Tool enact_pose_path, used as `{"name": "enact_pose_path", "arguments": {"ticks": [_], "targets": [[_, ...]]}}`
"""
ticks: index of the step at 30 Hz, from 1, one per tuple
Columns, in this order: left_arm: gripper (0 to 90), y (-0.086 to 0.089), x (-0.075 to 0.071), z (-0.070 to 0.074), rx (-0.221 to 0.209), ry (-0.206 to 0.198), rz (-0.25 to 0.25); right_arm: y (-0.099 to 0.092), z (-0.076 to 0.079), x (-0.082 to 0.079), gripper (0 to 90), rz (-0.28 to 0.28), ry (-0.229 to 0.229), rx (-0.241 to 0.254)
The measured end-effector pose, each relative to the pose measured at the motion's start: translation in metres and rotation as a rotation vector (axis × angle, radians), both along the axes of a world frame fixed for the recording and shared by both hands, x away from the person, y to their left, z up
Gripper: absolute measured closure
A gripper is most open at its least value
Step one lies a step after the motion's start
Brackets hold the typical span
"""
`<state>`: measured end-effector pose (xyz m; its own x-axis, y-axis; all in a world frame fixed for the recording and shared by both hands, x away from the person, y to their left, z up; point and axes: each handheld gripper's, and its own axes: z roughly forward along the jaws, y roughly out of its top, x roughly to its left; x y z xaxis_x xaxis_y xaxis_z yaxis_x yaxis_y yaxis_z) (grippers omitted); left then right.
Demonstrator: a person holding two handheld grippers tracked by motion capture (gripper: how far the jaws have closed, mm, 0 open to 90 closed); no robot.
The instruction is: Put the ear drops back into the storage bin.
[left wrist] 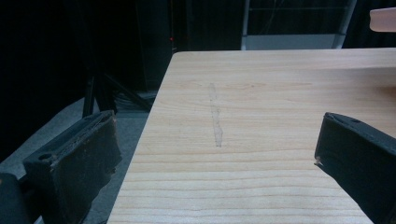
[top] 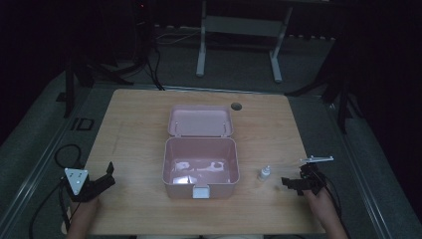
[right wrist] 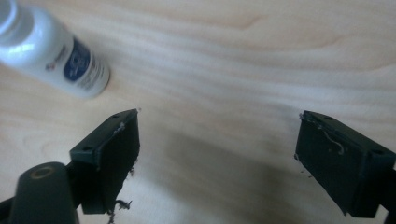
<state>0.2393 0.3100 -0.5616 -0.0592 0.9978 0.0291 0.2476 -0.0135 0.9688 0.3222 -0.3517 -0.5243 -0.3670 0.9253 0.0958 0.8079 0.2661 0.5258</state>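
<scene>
Bare wood separates right tool (top: 287,182) (jaws apart) from bottle (top: 264,173).

A light wooden table (top: 139,129) with a rounded outline sits under dim light. A pink box (top: 200,169) rests on it near the centre, its lid folded open flat at the back, well to the right of the left gripper's fingers (top: 108,175). A small white bottle (top: 264,173) stands on the wood just beside the box, a little ahead and to the left of the right gripper's fingers (right wrist: 114,154). A faint pale streak (left wrist: 215,116) marks the wood ahead of the left gripper's fingers. A small round hole (top: 236,106) sits near the far edge.
</scene>
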Motion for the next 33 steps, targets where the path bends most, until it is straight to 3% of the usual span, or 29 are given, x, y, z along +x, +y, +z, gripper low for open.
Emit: {"name": "enact_pose_path", "arguments": {"ticks": [1, 2, 5, 11, 12, 18, 21, 25, 30, 33], "targets": [[0.3, 0.000, 0.000, 0.000, 0.000, 0.000, 0.000, 0.000, 0.000, 0.000, 13.2, 0.000, 0.000, 0.000], [0.3, 0.000, 0.000, 0.000, -0.001, 0.000, 0.000, 0.001, 0.002, 0.001, 13.2, 0.019, 0.050, -0.014], [0.3, 0.000, 0.000, 0.000, 0.000, 0.000, 0.000, 0.004, 0.004, 0.001, 13.2, 0.054, 0.099, -0.063], [0.3, 0.000, 0.000, 0.000, 0.001, 0.000, 0.000, 0.010, 0.009, 0.001, 13.2, 0.116, 0.163, -0.116], [0.3, 0.000, 0.000, 0.000, 0.000, 0.001, -0.001, 0.012, 0.010, 0.002, 13.2, 0.130, 0.197, -0.130], [0.3, 0.000, 0.000, 0.000, -0.001, 0.000, -0.001, 0.015, 0.012, 0.003, 13.2, 0.188, 0.276, -0.177], [0.3, 0.000, 0.000, 0.000, -0.002, 0.000, -0.001, 0.019, 0.016, 0.002, 13.1, 0.248, 0.358, -0.213], [0.3, 0.000, 0.000, 0.000, 0.000, 0.001, -0.002, 0.024, 0.020, 0.001, 13.2, 0.319, 0.427, -0.269], [0.3, 0.000, 0.000, 0.000, 0.000, 0.001, -0.002, 0.027, 0.023, 0.003, 13.1, 0.389, 0.449, -0.301], [0.3, 0.000, 0.000, 0.000, 0.000, 0.000, -0.002, 0.026, 0.024, 0.005, 13.6, 0.422, 0.434, -0.297]]}}
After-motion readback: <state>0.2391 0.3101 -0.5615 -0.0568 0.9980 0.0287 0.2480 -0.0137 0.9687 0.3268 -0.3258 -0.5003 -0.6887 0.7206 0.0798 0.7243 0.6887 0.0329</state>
